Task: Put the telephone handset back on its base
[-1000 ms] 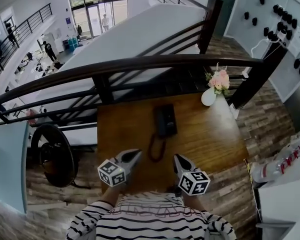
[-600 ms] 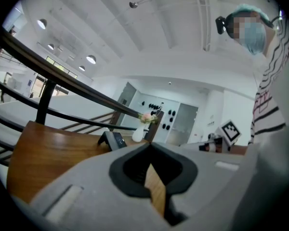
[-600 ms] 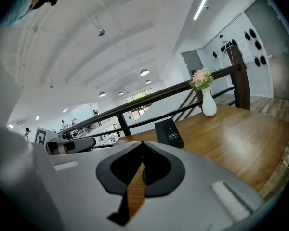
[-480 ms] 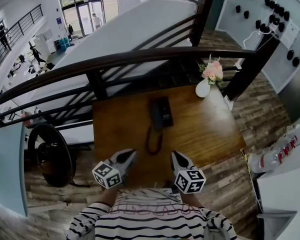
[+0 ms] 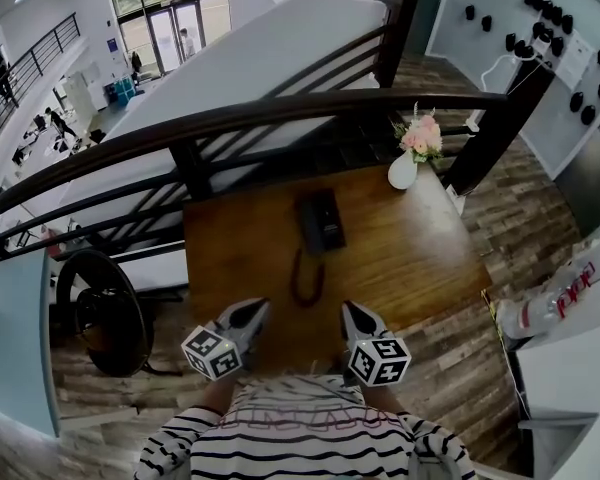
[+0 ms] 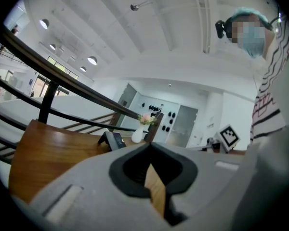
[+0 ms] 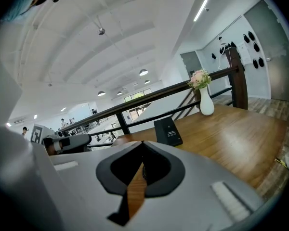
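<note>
Telephone (image 5: 320, 220) at centre of bench (image 5: 420, 258); your left gripper (image 5: 254, 311) and right gripper (image 5: 352, 314) near edge, jaws together, empty.

Tabletop (image 5: 410, 258) bare beside telephone (image 5: 320, 220); vase (image 5: 402, 171) far corner; cord (image 5: 306, 278) apparently loops nearside

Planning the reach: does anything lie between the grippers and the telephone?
Only the cord lies on the table between the telephone and the left gripper and right gripper; the vase stands off to the side.
</note>
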Motion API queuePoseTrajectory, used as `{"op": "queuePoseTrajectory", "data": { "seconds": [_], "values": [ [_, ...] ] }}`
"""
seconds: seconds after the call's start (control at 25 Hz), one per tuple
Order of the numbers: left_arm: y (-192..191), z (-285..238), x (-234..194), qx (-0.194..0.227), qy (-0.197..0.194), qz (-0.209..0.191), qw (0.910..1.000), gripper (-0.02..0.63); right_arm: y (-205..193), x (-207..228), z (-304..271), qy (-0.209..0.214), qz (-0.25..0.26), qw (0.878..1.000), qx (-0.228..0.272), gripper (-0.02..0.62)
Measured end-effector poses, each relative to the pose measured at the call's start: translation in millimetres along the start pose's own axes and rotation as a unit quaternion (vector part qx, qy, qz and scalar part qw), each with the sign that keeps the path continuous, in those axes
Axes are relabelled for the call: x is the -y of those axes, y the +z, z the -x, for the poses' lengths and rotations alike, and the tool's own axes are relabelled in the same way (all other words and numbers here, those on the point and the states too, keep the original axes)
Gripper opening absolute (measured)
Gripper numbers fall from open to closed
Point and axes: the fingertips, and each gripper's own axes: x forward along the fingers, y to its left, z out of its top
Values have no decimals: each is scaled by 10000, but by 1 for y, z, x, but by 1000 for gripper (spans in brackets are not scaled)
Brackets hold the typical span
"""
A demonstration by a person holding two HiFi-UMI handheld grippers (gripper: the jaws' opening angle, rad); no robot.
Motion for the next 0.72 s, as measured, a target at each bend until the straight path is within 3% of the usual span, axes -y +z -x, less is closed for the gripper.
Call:
{"op": "queuePoseTrajectory", "data": {
  "seconds": [0.72],
  "values": [
    [-14, -16, -13, -116, 80, 169, 9998, 3, 1, 13, -13, 11, 13, 10000, -56, 0]
  ]
}}
